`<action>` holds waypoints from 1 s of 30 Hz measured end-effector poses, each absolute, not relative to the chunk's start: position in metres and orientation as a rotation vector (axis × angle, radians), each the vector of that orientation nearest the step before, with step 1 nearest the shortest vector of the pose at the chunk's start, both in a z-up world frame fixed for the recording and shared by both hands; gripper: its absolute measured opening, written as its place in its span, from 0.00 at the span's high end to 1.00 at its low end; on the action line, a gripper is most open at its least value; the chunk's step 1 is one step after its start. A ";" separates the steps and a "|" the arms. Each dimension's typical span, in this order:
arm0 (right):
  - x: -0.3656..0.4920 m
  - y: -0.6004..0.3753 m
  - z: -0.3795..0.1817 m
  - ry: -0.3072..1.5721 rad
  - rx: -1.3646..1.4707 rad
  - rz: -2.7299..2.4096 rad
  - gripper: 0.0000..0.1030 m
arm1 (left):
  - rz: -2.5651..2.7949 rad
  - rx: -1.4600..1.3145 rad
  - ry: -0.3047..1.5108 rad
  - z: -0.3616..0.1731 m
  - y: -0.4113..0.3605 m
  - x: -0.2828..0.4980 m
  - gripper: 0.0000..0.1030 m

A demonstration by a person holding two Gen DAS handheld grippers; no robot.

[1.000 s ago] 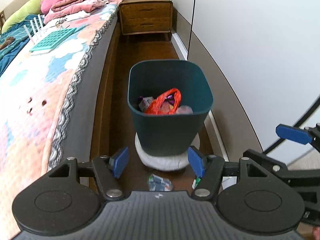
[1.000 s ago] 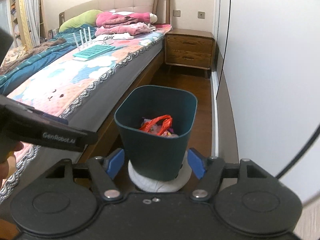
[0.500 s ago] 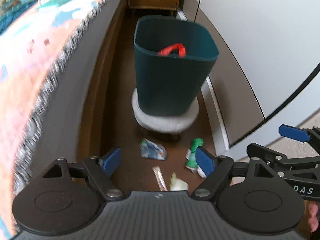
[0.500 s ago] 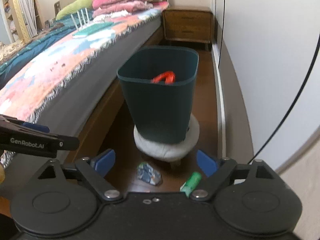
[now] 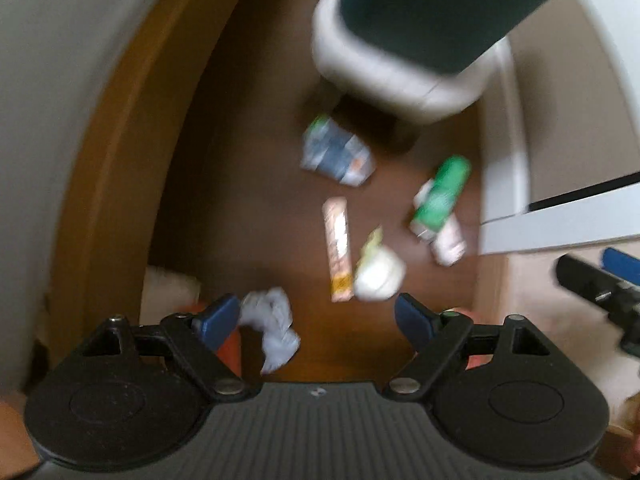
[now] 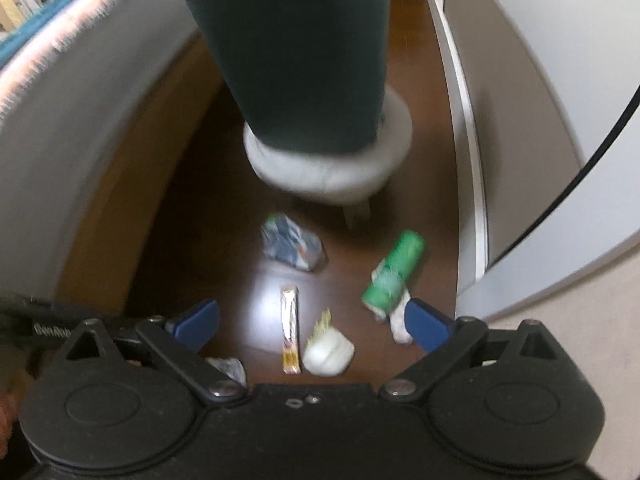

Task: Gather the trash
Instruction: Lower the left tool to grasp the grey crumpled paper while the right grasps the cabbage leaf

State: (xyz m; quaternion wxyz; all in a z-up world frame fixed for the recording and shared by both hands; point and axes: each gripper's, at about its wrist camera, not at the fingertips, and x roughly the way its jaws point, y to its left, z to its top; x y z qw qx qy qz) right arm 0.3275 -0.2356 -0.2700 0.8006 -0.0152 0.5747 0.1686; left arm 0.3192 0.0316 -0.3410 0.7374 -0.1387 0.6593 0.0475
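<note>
View change: both cameras have dropped from looking across the bin's rim to looking steeply down at the floor, so the scattered trash now fills both views (the frames are smeared with motion)
Left gripper: released, jaws wider than a second ago, nothing pressed between them; the crumpled white tissue lies on the floor just beside its left finger
Right gripper: jaws opening, nothing clamped; the snack stick wrapper and the white wad lie on the floor within its span, and the green tube sits by its right finger
Other trash: a blue crumpled packet lies nearer the stool, apart from the rest
Bin: the dark green bin stands on the white round stool, between the bed side and the wardrobe, beyond all the litter
Meaning for the task: the move has gone from surveying to reaching; each gripper looks set for a first pick-up, none yet made
Next call: likely tissue for the left, wad or wrapper for the right (a guess from how they line up)
Risk: thin flat wrapper may slip from the pads on smooth wood
</note>
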 end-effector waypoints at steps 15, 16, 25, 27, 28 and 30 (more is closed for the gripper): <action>0.349 -0.225 -0.471 1.566 0.041 0.250 0.06 | 0.198 -0.219 1.806 -0.548 0.021 0.316 0.17; 0.350 -0.224 -0.479 1.575 0.049 0.242 0.06 | 0.195 -0.215 1.817 -0.558 0.018 0.315 0.17; 0.352 -0.215 -0.550 1.641 0.108 0.149 0.08 | 0.232 -0.226 1.934 -0.632 0.008 0.303 0.17; 0.353 -0.215 -0.558 1.659 0.138 0.135 0.08 | 0.234 -0.238 1.942 -0.639 0.008 0.302 0.17; 0.353 -0.215 -0.562 1.666 0.147 0.133 0.09 | 0.231 -0.240 1.945 -0.643 0.007 0.301 0.17; 0.353 -0.216 -0.567 1.672 0.173 0.120 0.10 | 0.216 -0.234 1.949 -0.649 0.004 0.301 0.17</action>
